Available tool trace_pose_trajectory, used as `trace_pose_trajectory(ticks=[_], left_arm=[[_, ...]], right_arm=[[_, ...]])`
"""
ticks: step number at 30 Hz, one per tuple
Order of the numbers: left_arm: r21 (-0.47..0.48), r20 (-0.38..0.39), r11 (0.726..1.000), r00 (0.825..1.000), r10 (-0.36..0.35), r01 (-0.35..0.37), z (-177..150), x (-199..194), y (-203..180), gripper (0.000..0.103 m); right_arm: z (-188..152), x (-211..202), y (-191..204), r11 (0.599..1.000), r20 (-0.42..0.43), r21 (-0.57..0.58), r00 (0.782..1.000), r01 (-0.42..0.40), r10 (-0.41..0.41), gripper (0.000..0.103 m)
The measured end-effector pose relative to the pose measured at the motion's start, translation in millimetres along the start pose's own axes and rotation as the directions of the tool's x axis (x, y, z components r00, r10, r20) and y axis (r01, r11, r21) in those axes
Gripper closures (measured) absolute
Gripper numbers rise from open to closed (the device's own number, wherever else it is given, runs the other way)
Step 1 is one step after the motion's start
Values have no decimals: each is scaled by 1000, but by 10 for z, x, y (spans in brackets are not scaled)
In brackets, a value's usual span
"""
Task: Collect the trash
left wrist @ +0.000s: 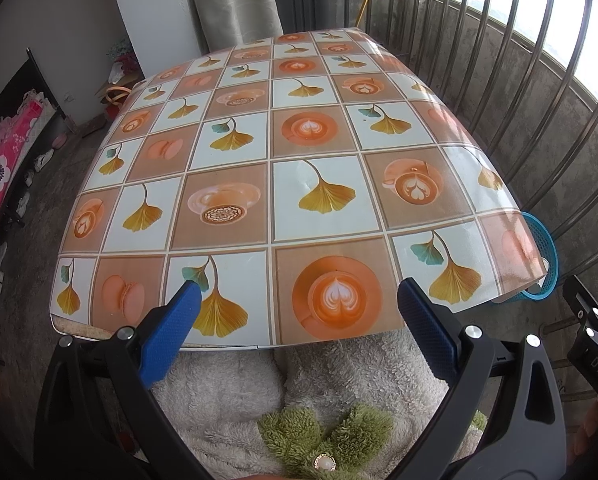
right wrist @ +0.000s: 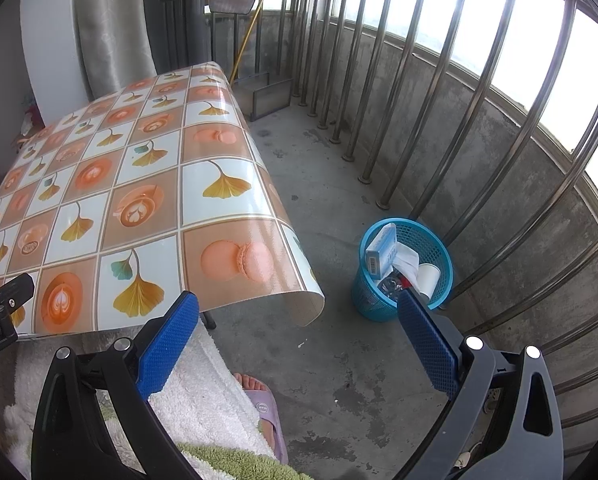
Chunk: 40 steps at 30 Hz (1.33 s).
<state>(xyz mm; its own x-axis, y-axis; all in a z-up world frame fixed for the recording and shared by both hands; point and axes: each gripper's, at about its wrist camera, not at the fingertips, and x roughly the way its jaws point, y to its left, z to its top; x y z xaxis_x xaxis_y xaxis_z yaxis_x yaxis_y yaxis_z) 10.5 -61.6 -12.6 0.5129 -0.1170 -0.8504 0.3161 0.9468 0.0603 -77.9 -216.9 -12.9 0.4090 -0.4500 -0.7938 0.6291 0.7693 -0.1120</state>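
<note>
Trash basket: blue plastic mesh basket (right wrist: 403, 272), round, standing upright on the concrete floor (right wrist: 339, 360) just beside the bench's right corner and near the metal railing (right wrist: 479, 100); in the left wrist view only part of it (left wrist: 545, 256) shows past the bench edge.
Trash contents: light-blue carton (right wrist: 382, 251) with a barcode on its end, leaning against the basket's inner wall; crumpled white tissue (right wrist: 407, 260); white paper cup (right wrist: 429, 278) lying tilted; a clear crinkled wrapper (right wrist: 391, 287) lower down. All sit inside the basket.
Bench: covered by a glossy checked oilcloth (left wrist: 291, 184) printed with ginkgo leaves, latte cups and macarons; the cloth's right corner hangs over the edge and curls.
Left hand-held gripper (left wrist: 297, 300): jaws spread wide, blue textured pads (left wrist: 171, 328) holding nothing, hovering over the near bench edge.
Right hand-held gripper (right wrist: 297, 312): jaws spread wide, holding nothing, above the floor between bench and basket; its right pad overlaps the basket's near rim in the view.
Readable writing: "DAS" on the black gripper body at the right edge of the left wrist view; "obot.AI" on the black body at the left edge of the right wrist view. Carton print is too small to read.
Operator: white fleece garment (right wrist: 203, 392), bare foot in a lilac slipper (right wrist: 269, 412).
</note>
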Motion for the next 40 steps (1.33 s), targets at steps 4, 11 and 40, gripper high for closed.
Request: trace_pose_trajectory(ticks=[4,11,40], left_arm=[[2,1,1000,1000,0,0,2,1,4,9],[1,-1,1000,1000,-1,1,2,-2,5,9],[-3,-2,1000,1000,-2,2,8,-10,26,9]], right_arm=[[8,-3,-6,1000,1,0,1000,0,0,6],[8,-3,-9,1000,1,1,1000,1,-1,6],[58,-21,-6,1000,3,4,1000,-2,2,6]])
